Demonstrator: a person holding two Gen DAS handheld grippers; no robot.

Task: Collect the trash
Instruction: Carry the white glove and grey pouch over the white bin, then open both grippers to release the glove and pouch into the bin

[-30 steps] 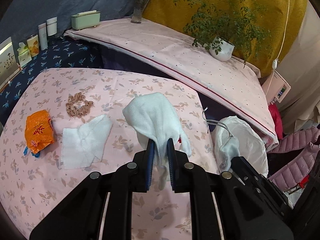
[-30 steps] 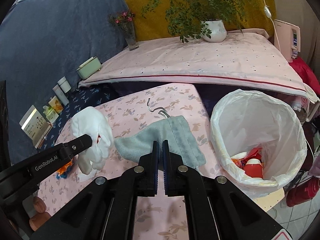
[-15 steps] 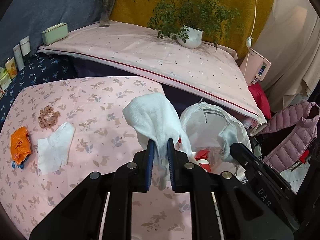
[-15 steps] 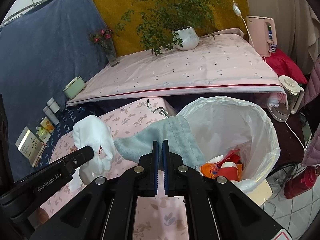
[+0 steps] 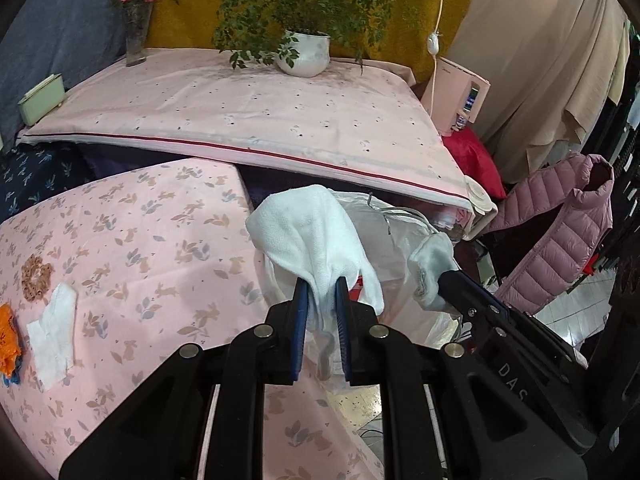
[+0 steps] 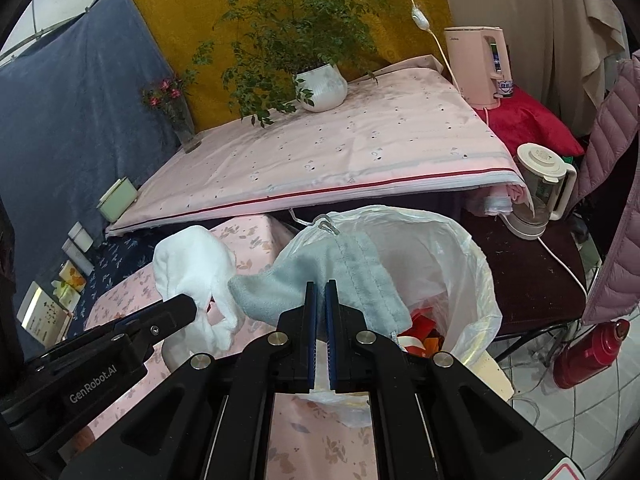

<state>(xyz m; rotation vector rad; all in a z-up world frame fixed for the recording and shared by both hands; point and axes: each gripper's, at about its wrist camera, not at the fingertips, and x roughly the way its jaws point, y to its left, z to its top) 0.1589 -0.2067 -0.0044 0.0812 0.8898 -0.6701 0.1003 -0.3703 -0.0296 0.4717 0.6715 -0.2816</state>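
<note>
Left gripper (image 5: 321, 300): clamped on a white cloth (image 5: 308, 236); blue pads narrow, fabric bunched between them and drooping on both sides; seen from the right wrist camera as a black arm reaching in from the lower left, with the same cloth (image 6: 192, 268) hanging off its tip.

Right gripper (image 6: 321, 302): pinched tight on a grey pouch (image 6: 340, 280); pads nearly touching, thin fabric caught between; drawstring end of the pouch pointing away from the camera; in the left view, visible at the right with the pouch (image 5: 432, 256) at its tip.

White cloth: held off the table, at the near rim of the bin, partly over the liner.

Grey pouch: held in the air over the mouth of the bin, just beside the white cloth, not clearly touching it.

Trash bin (image 6: 472, 264): white plastic liner, open top, standing just past the edge of the pink table (image 5: 120, 240); red and orange scraps (image 6: 420, 328) lying at the bottom.

Left on the table: a flat white tissue (image 5: 54, 336); an orange wrapper (image 5: 8, 340) at the far left edge; a brown scrunchie (image 5: 37, 276) just behind the tissue; all well apart from the bin.

Background: potted plant (image 5: 304, 52) and a vase of flowers (image 5: 136, 20) on a higher pink-covered surface.
</note>
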